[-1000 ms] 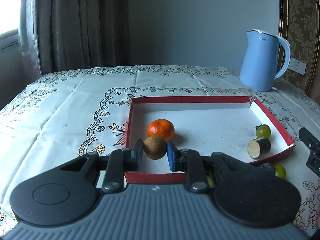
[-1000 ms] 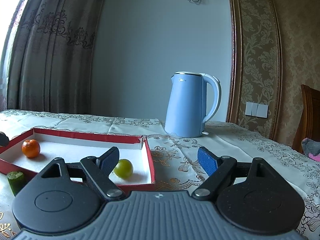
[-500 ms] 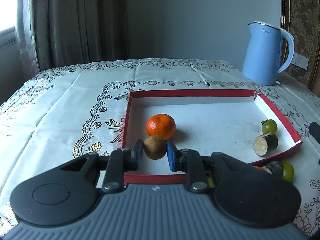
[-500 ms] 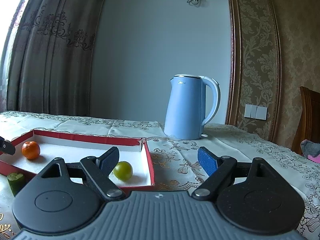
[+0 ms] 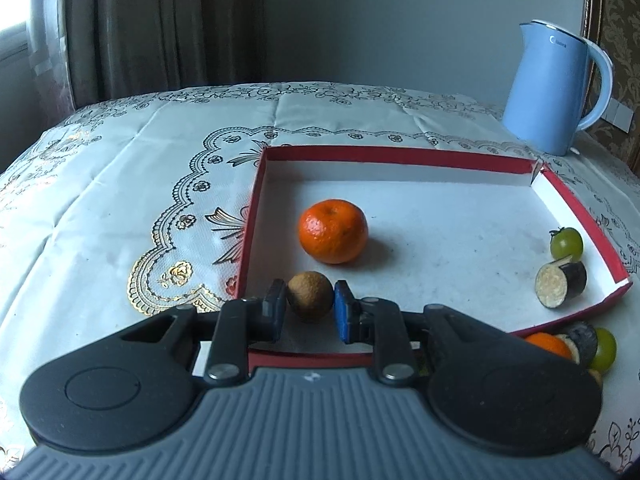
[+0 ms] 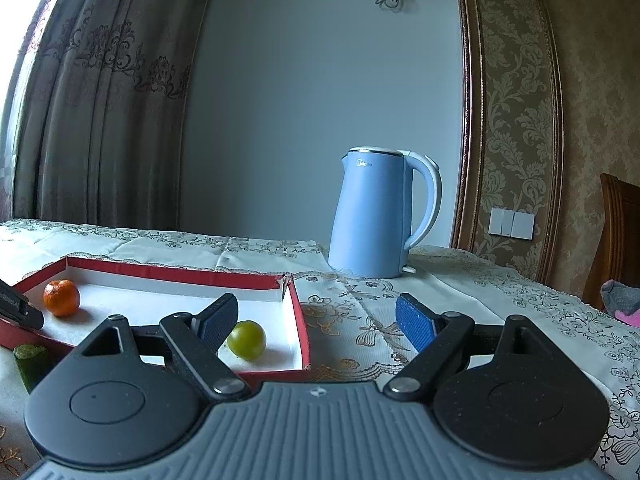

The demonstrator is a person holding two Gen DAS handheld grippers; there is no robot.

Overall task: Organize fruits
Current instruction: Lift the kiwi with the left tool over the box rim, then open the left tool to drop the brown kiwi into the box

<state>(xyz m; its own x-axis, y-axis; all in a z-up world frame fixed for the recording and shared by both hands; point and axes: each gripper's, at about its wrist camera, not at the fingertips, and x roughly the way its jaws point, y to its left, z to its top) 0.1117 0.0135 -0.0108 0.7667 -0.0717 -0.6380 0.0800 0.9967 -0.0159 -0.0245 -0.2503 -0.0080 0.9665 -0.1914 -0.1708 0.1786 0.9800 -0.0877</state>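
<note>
Now left hand-held gripper w/ pads clamped on round fuzzy kiwi; right hand-held gripper wide apart.

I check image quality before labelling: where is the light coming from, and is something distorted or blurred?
Left wrist view: window light from the left, the orange shadowing rightward; table edges bow from the fisheye; the kiwi is sharp. Right wrist view: bright upper-left corner, curtain curved, kettle clear.
</note>
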